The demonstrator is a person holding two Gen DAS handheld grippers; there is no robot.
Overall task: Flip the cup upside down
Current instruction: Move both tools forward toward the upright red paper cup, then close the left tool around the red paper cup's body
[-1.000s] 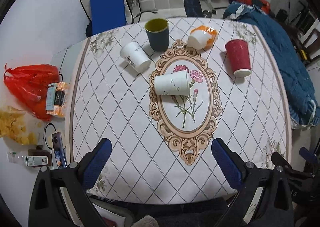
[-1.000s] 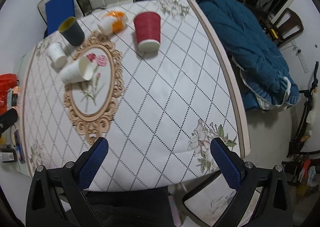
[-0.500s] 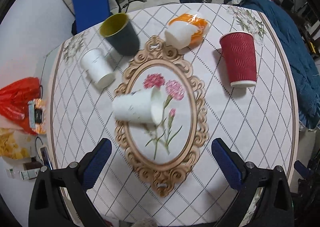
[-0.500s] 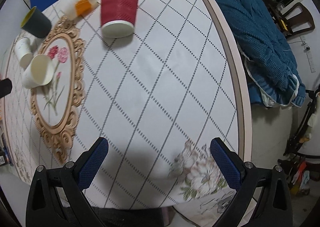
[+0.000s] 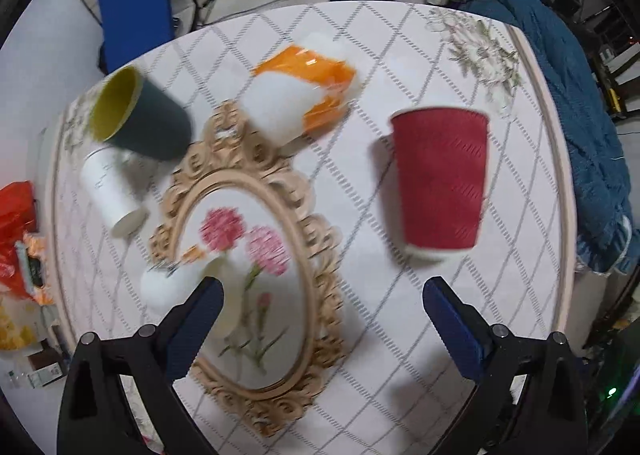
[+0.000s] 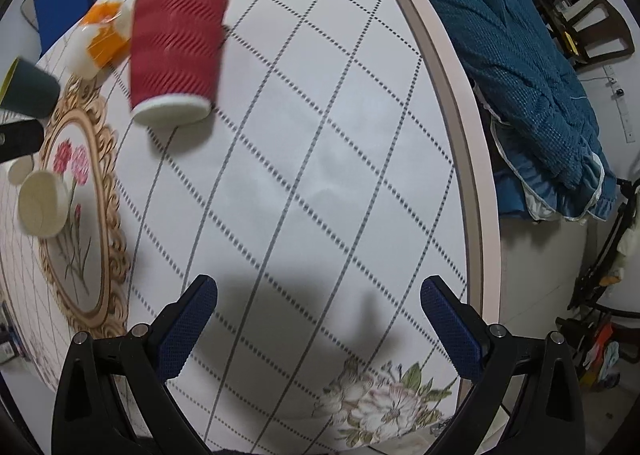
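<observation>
Left gripper: the left gripper [image 5: 320, 295] had its blue-padded fingers [image 5: 200, 319] spread wide apart, holding nothing; its left finger overlapped the fallen white cup in view, contact not clear.
Right gripper: the right gripper [image 6: 318, 295] was likewise spread wide and empty, above bare tablecloth with its shadow beneath.
Cup count: five single cups showed, plus one wrapped stack.
Small white paper cup [image 5: 112, 191]: stood rim down at the far left.
Dark green cup with yellow inside [image 5: 140, 115]: stood upright just behind it, mouth up.
White paper cup lying on its side [image 5: 180, 287]: rested on the flower medallion [image 5: 256, 239]; in the right wrist view [image 6: 42, 203] its open mouth faced the right gripper, long axis roughly flat along the table.
Stack of white cups in an orange plastic wrapper [image 5: 300, 91]: lay on its side behind the medallion.
Red ribbed paper cup with white rim [image 5: 440, 179]: stood rim down, base up, long axis vertical, right of the medallion, well apart from both grippers [image 6: 172, 47].
Table: a round table with a white diamond-patterned cloth [image 6: 320, 135].
Blue quilt [image 6: 520, 67]: bunched beyond the table's right edge.
</observation>
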